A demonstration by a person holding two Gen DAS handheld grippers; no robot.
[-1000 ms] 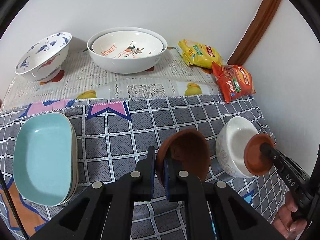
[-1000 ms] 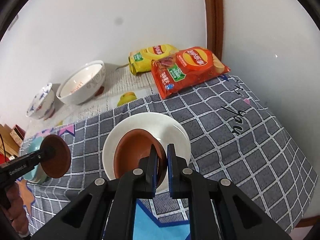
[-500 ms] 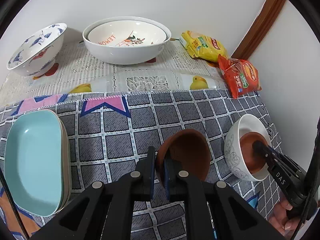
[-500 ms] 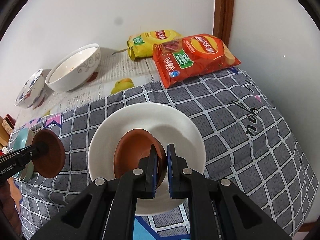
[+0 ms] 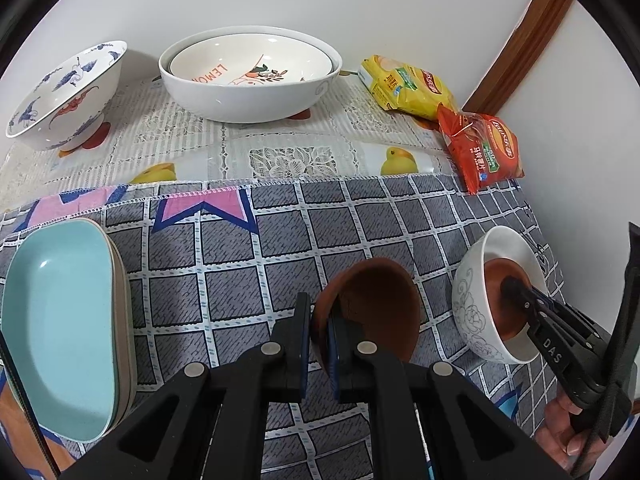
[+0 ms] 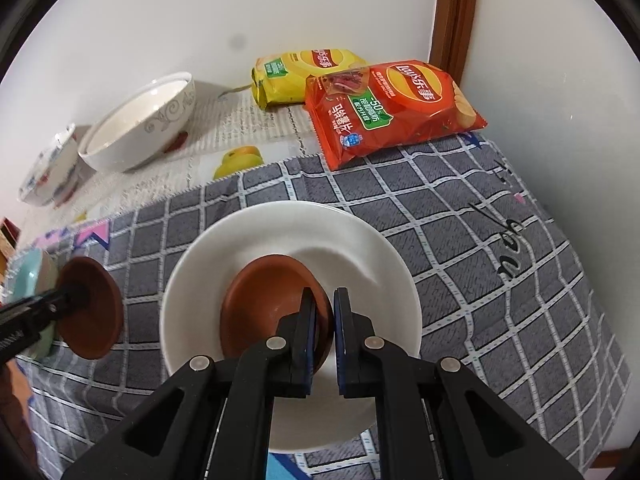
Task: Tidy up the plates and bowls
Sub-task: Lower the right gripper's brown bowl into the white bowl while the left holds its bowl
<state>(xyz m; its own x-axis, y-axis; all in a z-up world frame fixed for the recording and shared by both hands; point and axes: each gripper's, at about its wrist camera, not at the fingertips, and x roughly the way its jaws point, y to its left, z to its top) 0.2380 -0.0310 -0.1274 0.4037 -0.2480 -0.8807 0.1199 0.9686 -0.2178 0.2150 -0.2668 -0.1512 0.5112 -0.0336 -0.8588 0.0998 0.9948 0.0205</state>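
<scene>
Our right gripper (image 6: 323,300) is pinched tight on the rim of a brown dish (image 6: 272,304), and that dish sits low inside the white bowl (image 6: 360,248) (we cannot tell if it rests on the bottom yet). Our left gripper (image 5: 319,320) is pinched tight on a second brown dish (image 5: 372,312), held tilted in the air just left of the white bowl, above the grey cloth (image 5: 240,272).

What could go wrong? If we let go while the first dish is not down flat, it could drop and clack on the white bowl, and either one could chip. If we pull the right gripper out crooked, a finger could catch the dish's rim and tip it up, or drag the white bowl along the cloth. The white bowl is near the right edge of the table, so a hard push could send it off.

The left dish hangs by its rim only, so it could slip out and fall. It is also close to the white bowl, so we could bump the two together if both hands go in at once.
</scene>
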